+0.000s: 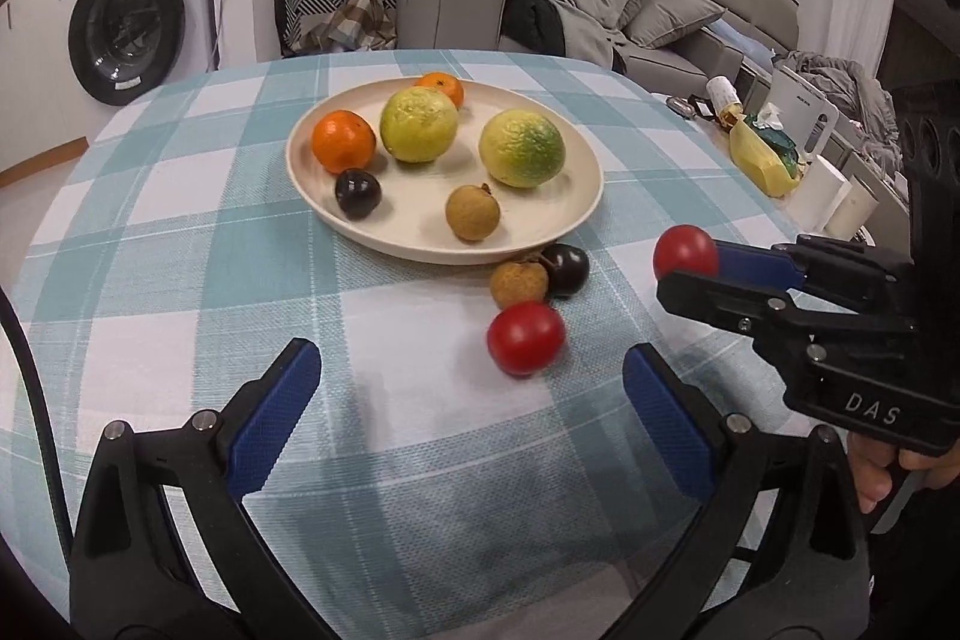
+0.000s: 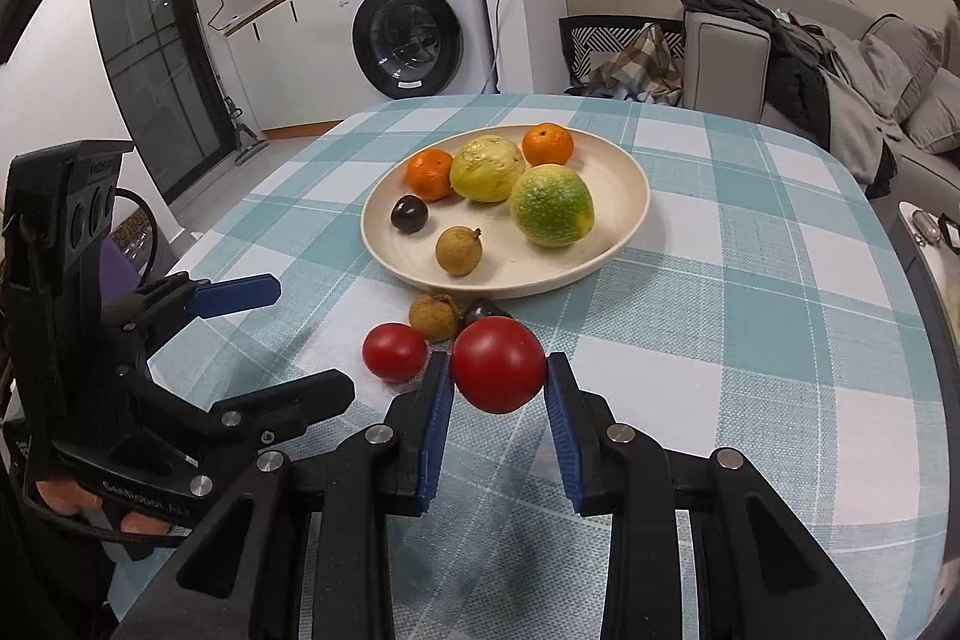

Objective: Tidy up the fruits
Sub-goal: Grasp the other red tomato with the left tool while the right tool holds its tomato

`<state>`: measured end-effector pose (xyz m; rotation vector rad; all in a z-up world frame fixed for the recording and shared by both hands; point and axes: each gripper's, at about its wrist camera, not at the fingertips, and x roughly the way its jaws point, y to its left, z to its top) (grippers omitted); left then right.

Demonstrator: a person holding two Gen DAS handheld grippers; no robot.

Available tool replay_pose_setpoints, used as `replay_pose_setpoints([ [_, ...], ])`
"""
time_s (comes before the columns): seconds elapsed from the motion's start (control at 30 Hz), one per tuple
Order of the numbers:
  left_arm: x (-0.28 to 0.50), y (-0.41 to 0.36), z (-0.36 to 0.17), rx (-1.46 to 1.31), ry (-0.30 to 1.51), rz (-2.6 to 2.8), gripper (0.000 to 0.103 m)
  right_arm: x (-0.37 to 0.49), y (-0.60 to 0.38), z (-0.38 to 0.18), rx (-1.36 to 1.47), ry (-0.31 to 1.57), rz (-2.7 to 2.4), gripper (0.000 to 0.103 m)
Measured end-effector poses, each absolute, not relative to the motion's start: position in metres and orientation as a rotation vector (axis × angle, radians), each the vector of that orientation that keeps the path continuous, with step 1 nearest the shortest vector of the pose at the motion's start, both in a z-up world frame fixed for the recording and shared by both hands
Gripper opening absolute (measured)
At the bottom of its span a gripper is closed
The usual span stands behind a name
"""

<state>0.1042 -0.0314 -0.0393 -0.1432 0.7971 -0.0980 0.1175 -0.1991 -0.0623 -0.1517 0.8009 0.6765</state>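
A cream plate [image 1: 576, 214] [image 2: 624, 160] on the checked tablecloth holds two oranges, two yellow-green citrus fruits, a dark plum and a brown longan. In front of the plate lie a longan [image 1: 519, 282] [image 2: 433, 317], a dark plum [image 1: 567, 269] [image 2: 483, 310] and a red tomato [image 1: 526, 338] [image 2: 395, 351]. My right gripper [image 2: 497, 370] [image 1: 684, 274] is shut on a second red tomato [image 2: 498, 364] [image 1: 685, 250] and holds it above the cloth, right of the loose fruit. My left gripper [image 1: 471, 370] [image 2: 300, 340] is open and empty, just short of the loose tomato.
The round table's [image 1: 180, 220] edge curves close on the left and right. A yellow bag [image 1: 759, 154], white boxes [image 1: 828, 196] and clutter sit off the right edge. A washing machine [image 2: 414, 28], a dark chair [image 1: 336, 13] and a grey sofa [image 1: 660, 16] stand behind.
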Motion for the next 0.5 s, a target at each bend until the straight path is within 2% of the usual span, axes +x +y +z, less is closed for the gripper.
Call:
replay_pose_setpoints([
  [0.07, 0.109, -0.038, -0.041, -0.134, 0.811, -0.104, 0.095, 0.118, -0.202, -0.062, -0.146, 0.801, 0.669, 0.032],
  [0.17, 0.116, -0.047, -0.045, -0.112, 0.839, -0.116, 0.08, 0.12, -0.207, -0.06, -0.14, 0.799, 0.658, 0.032],
  [0.23, 0.122, -0.052, -0.048, -0.11, 0.86, -0.124, 0.066, 0.121, -0.211, -0.059, -0.134, 0.796, 0.653, 0.032],
  [0.3, 0.127, -0.056, -0.052, -0.099, 0.882, -0.129, 0.057, 0.123, -0.216, -0.057, -0.125, 0.793, 0.647, 0.032],
  [0.5, 0.132, -0.056, -0.054, -0.105, 0.888, -0.135, 0.052, 0.126, -0.225, -0.052, -0.105, 0.783, 0.63, 0.032],
])
